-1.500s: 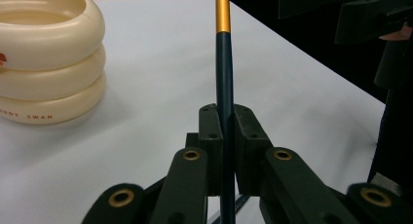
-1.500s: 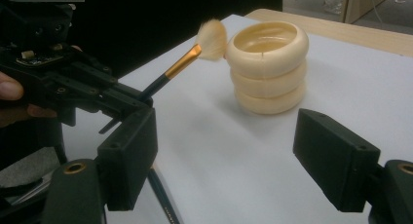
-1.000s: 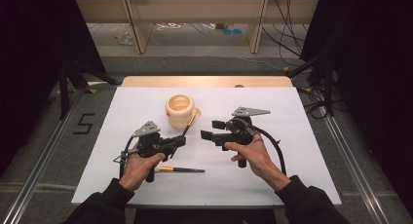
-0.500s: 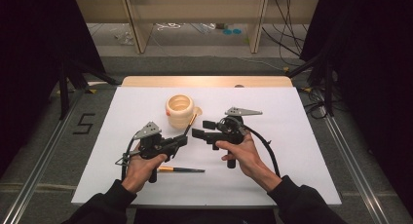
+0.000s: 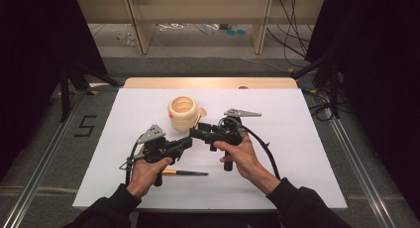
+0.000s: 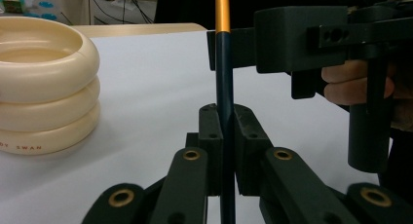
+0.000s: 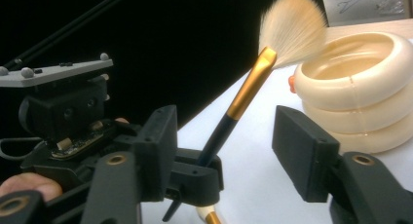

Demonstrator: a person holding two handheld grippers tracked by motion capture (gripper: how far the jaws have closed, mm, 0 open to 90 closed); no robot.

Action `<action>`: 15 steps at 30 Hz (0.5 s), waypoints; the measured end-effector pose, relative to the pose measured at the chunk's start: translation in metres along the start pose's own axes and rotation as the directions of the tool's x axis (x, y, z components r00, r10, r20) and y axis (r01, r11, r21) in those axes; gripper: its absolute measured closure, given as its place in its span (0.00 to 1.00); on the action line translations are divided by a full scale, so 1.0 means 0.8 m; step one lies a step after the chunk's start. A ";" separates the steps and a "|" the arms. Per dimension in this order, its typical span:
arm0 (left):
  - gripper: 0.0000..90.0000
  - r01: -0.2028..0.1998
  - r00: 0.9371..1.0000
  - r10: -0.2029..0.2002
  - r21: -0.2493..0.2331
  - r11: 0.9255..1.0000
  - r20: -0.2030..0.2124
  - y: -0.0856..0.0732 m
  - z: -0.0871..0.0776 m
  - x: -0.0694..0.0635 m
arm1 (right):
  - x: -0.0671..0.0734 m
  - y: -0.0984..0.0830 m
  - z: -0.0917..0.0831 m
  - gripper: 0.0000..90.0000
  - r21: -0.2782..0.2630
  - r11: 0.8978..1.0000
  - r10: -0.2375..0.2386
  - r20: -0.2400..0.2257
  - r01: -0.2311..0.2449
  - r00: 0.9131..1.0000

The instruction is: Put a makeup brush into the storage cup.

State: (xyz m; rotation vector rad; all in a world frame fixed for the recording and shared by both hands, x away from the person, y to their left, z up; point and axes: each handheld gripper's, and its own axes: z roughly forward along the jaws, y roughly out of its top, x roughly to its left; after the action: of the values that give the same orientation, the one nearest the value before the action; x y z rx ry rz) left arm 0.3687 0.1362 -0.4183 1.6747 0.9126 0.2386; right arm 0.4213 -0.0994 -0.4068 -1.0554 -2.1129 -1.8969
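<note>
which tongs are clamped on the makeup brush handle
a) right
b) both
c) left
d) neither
c: in the left gripper view the left tongs pinch the dark handle of the makeup brush, while in the right gripper view the right tongs stand apart around it with gaps on both sides, having just been closing.

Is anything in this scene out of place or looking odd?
Nothing is spilled or damaged. One brush lies loose on the table, away from the cream holder. The left gripper clamps another brush; the right gripper brackets it without touching.
</note>
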 end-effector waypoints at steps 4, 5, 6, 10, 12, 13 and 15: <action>0.93 0.011 1.000 -0.011 -0.013 1.000 -0.001 0.000 0.000 -0.001 | 0.000 0.000 0.003 0.53 -0.006 1.000 0.010 -0.007 -0.010 1.000; 0.93 0.016 1.000 -0.016 -0.015 1.000 -0.002 0.000 0.000 -0.002 | 0.000 -0.001 0.005 0.55 -0.009 1.000 0.015 -0.008 -0.015 1.000; 0.93 0.021 1.000 -0.022 -0.018 1.000 -0.003 -0.001 0.000 -0.002 | 0.001 -0.001 0.005 0.56 -0.010 1.000 0.027 -0.012 -0.027 1.000; 0.93 0.014 1.000 -0.014 -0.034 0.999 -0.001 -0.001 0.000 -0.002 | 0.001 -0.001 0.007 0.60 -0.021 0.999 0.044 -0.022 -0.045 0.999; 0.93 0.015 1.000 -0.016 -0.042 0.999 -0.005 0.000 -0.001 -0.003 | 0.002 -0.001 0.008 0.61 -0.026 0.999 0.043 -0.024 -0.044 0.999; 0.93 0.016 1.000 -0.016 -0.045 0.999 -0.008 0.000 -0.001 -0.003 | 0.002 0.000 0.008 0.61 -0.028 0.998 0.048 -0.025 -0.048 0.999; 0.93 0.023 1.000 -0.023 -0.053 0.998 -0.006 0.000 -0.001 -0.003 | 0.003 0.000 0.008 0.63 -0.037 0.998 0.050 -0.029 -0.051 0.998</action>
State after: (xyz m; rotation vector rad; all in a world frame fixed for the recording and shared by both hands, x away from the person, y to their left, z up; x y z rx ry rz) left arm 0.3664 0.1350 -0.4174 1.6144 0.9223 0.2509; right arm 0.4221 -0.0927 -0.4069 -1.0730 -2.0233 -1.9245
